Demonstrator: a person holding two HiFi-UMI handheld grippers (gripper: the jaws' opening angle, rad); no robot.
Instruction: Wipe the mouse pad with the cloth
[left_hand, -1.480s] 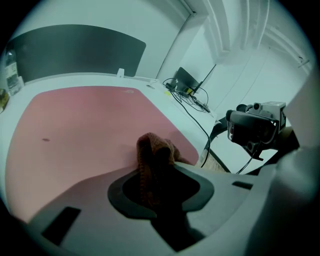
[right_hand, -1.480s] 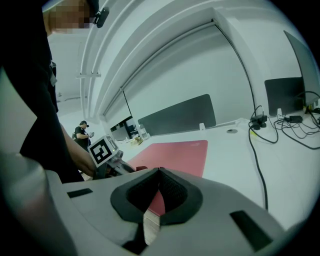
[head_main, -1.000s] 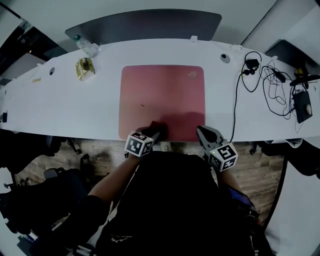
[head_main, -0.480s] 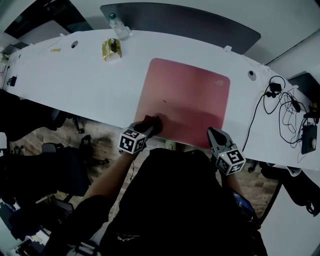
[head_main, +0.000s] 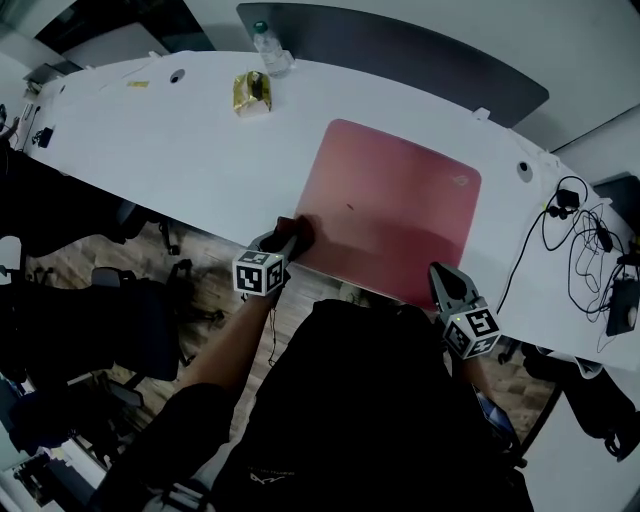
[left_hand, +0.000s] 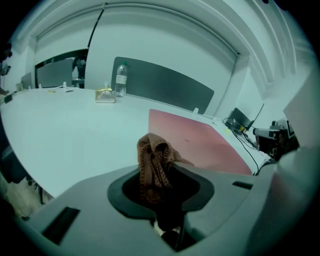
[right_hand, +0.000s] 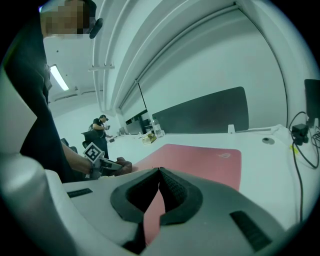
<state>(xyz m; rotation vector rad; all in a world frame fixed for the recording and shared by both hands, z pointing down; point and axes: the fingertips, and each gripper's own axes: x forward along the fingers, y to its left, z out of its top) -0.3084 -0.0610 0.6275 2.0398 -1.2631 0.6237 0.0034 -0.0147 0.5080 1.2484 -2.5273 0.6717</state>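
Note:
A pink-red mouse pad (head_main: 395, 205) lies on the white table (head_main: 170, 150). At its near left corner my left gripper (head_main: 289, 240) is shut on a bunched brown cloth (head_main: 299, 229). In the left gripper view the cloth (left_hand: 154, 162) stands up out of the jaws of my left gripper (left_hand: 157, 172), with the pad (left_hand: 200, 142) ahead to the right. My right gripper (head_main: 440, 272) sits at the pad's near right corner. Seen in its own view, the right gripper (right_hand: 159, 171) is shut, tips touching, with the pad (right_hand: 200, 157) stretching ahead.
A water bottle (head_main: 268, 45) and a yellow packet (head_main: 252, 95) stand at the table's far side, before a grey divider panel (head_main: 400, 50). Black cables (head_main: 585, 235) sprawl at the right end. Dark office chairs (head_main: 110, 330) stand on the floor to my left.
My left gripper has slid the cloth leftward along the pad's near edge, from its middle to the left corner. The right gripper stays at the near right corner. The head view has swung.

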